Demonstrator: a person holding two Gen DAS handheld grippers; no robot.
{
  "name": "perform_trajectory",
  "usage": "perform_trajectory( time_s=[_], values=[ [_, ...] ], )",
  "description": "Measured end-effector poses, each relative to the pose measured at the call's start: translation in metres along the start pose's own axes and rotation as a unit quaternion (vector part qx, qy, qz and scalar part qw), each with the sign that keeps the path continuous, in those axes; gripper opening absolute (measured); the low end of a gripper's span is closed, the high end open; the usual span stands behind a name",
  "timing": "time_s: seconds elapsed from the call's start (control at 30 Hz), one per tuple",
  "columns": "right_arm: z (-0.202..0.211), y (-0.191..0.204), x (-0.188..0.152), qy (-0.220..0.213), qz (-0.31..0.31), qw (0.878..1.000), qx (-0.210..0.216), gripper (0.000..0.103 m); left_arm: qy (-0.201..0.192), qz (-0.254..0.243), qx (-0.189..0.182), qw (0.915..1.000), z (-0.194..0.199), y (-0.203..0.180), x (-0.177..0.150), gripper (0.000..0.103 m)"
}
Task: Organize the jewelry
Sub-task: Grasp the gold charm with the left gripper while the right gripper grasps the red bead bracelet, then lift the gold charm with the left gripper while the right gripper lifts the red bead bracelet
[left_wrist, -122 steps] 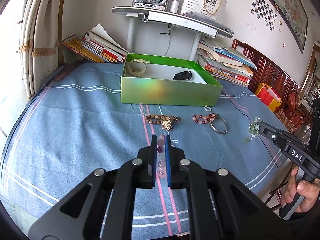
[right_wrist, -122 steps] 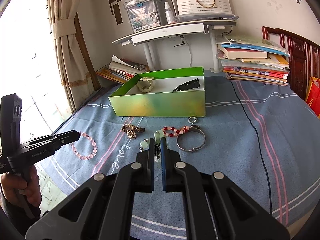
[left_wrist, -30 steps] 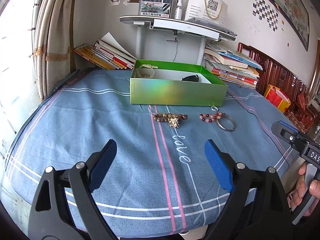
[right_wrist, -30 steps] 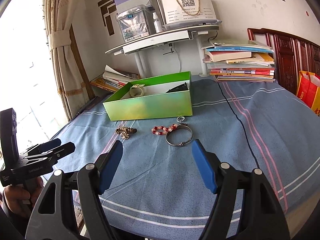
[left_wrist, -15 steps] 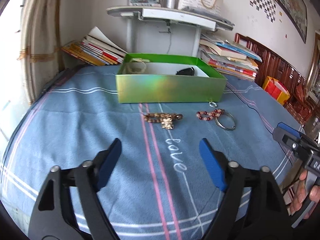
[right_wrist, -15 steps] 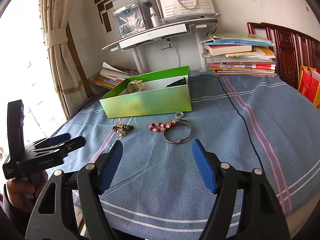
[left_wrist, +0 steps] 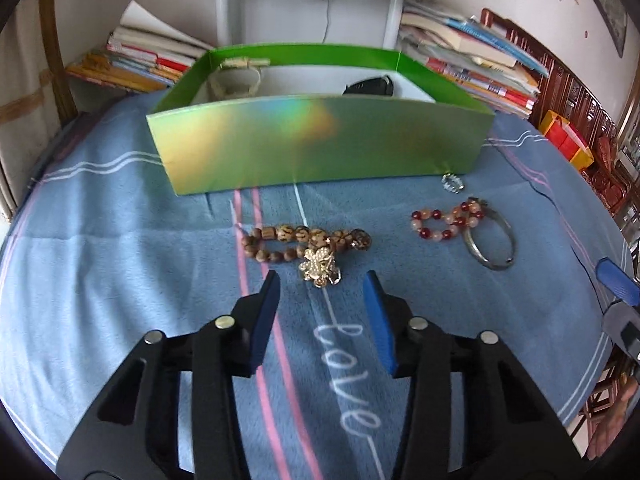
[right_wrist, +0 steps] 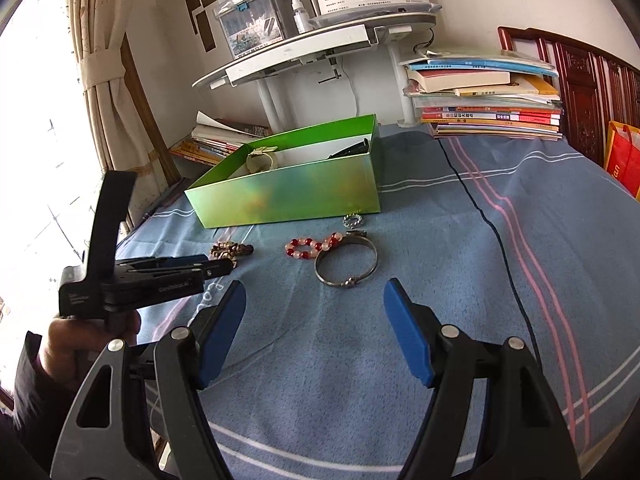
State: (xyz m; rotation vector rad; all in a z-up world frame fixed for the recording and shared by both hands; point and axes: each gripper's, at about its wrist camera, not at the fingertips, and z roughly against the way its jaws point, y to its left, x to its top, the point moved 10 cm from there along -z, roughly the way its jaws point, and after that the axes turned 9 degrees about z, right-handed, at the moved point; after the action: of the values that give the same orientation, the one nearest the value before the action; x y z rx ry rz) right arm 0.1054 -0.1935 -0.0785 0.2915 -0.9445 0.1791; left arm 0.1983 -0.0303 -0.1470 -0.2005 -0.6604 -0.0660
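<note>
A shiny green box stands on the blue cloth, holding a pale bracelet and a black item. In front lie a brown bead bracelet with a gold charm, a red-and-pink bead bracelet, a silver bangle and a small ring. My left gripper hovers just short of the gold charm, its jaws closing with nothing between them. My right gripper stands open and empty, short of the bangle.
Stacks of books and a white stand line the wall behind the box. A black cable runs across the cloth on the right. A hand holds the left gripper at the left edge.
My left gripper has moved forward and down toward the brown bead bracelet, and its jaws have narrowed a lot. The right gripper has drifted slightly closer to the bangle, still wide.
</note>
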Motion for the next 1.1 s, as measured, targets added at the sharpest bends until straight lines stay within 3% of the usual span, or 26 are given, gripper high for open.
perform_trajectory(
  time_s=[0.17, 0.27, 0.33, 0.4, 0.63, 1.1],
  values=[
    [-0.015, -0.009, 0.009, 0.012, 0.003, 1.000, -0.008, 0.066, 0.008, -0.003, -0.004, 1.0000, -0.011, -0.003, 0.004, 0.038],
    [-0.033, -0.007, 0.014, 0.033, 0.002, 0.999, 0.009, 0.047, 0.011, -0.006, -0.006, 0.9999, -0.015, -0.006, 0.008, 0.030],
    [-0.046, -0.006, 0.016, 0.051, -0.002, 0.999, 0.020, 0.028, 0.011, -0.008, -0.006, 0.9999, -0.016, -0.006, 0.009, 0.022],
    [-0.058, -0.006, 0.018, 0.060, -0.005, 0.998, 0.022, 0.022, 0.011, -0.011, -0.011, 0.9998, -0.016, -0.006, 0.009, 0.022],
    [-0.092, -0.011, 0.021, 0.082, -0.050, 0.995, 0.033, 0.020, -0.004, -0.007, -0.028, 0.9996, -0.006, -0.004, 0.007, 0.021],
    [-0.112, -0.022, 0.018, 0.101, -0.106, 0.989, 0.028, 0.018, -0.047, -0.005, -0.055, 0.9974, 0.044, 0.007, 0.013, 0.021]
  ],
)
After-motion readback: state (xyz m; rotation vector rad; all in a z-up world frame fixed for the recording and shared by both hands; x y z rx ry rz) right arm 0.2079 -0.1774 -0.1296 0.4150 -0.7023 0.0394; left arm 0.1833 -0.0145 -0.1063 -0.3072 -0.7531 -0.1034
